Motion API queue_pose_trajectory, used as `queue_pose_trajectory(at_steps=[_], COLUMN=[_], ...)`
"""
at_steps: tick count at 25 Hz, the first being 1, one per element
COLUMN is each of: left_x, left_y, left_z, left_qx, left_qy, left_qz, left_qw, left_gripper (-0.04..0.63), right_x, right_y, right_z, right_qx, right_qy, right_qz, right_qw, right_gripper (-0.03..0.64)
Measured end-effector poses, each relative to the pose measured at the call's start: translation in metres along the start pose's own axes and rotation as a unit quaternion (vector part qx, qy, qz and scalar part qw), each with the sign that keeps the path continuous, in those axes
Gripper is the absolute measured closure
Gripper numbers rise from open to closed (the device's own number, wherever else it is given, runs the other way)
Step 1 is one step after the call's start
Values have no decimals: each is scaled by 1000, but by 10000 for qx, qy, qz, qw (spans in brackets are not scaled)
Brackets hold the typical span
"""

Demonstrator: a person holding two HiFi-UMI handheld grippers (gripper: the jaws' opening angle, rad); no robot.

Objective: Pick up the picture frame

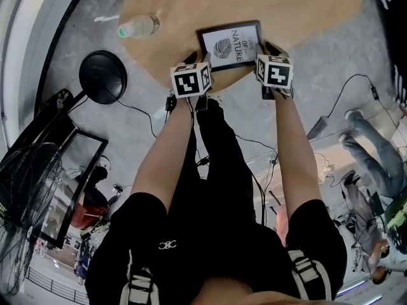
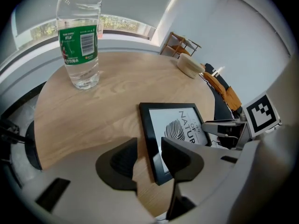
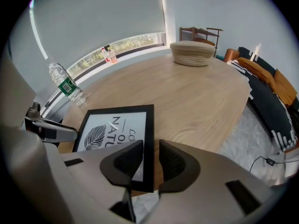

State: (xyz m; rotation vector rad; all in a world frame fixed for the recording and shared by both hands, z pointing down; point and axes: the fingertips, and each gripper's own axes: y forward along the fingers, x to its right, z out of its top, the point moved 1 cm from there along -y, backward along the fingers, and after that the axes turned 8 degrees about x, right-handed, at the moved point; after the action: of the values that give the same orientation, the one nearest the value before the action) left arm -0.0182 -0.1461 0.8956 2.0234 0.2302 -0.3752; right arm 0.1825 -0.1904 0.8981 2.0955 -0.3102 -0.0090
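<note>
Nearest to the person, the left gripper (image 2: 148, 147) hangs over the left end of the picture frame (image 1: 230, 44). Its jaws stand wide apart, and the black rail of that end shows in the gap between them. The right gripper (image 3: 150, 148) does the same at the right end. Its jaws are narrower but still not closed, with the rail in the gap.

The frame lies flat and face up at the near edge of the round wooden surface (image 1: 191, 2), and one corner seems to reach a little over the edge. Its long axis runs from left to right across the person. The leaf of the print is toward the left and the words toward the right, so I judge that its top points left.

The step is the approach before the grasp. Next, I think each gripper must close on its rail, then both must rise together and level.

Farther off stand a water bottle (image 2: 80, 36) and a basket (image 3: 192, 53).
</note>
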Motion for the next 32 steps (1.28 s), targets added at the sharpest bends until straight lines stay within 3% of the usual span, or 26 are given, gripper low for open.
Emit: queue_pose_trajectory(at_steps=[7, 8, 13, 16, 21, 28, 32], left_x=[1, 3, 3, 6, 37, 88, 119], left_y=[8, 8, -8, -39, -117, -265, -360], left_z=[-8, -10, -5, 19, 84, 185, 238], left_qx=[-26, -35, -234, -7, 776, 2261, 3051], left_qy=[80, 83, 145, 247, 768, 1333, 1714], left_qz=[246, 225, 324, 231, 4, -226, -474], left_qw=[9997, 9997, 9991, 9994, 9940, 9647, 9356], left_gripper=[436, 497, 500, 503, 505, 509, 509], right_x=[-9, -9, -18, -30, -45, -79, -103], right_y=[5, 4, -15, -43, -127, -271, -367], right_z=[-3, -4, -3, 12, 73, 175, 236], right_qx=[122, 97, 1, 311, 1151, 2432, 3385], right_qy=[-142, -108, 85, 256, 390, 452, 354], right_qz=[52, 41, 143, 142, 12, -119, -359], right_qw=[9998, 9999, 9999, 9991, 9926, 9689, 9396], right_gripper=[522, 522, 532, 532, 532, 532, 532])
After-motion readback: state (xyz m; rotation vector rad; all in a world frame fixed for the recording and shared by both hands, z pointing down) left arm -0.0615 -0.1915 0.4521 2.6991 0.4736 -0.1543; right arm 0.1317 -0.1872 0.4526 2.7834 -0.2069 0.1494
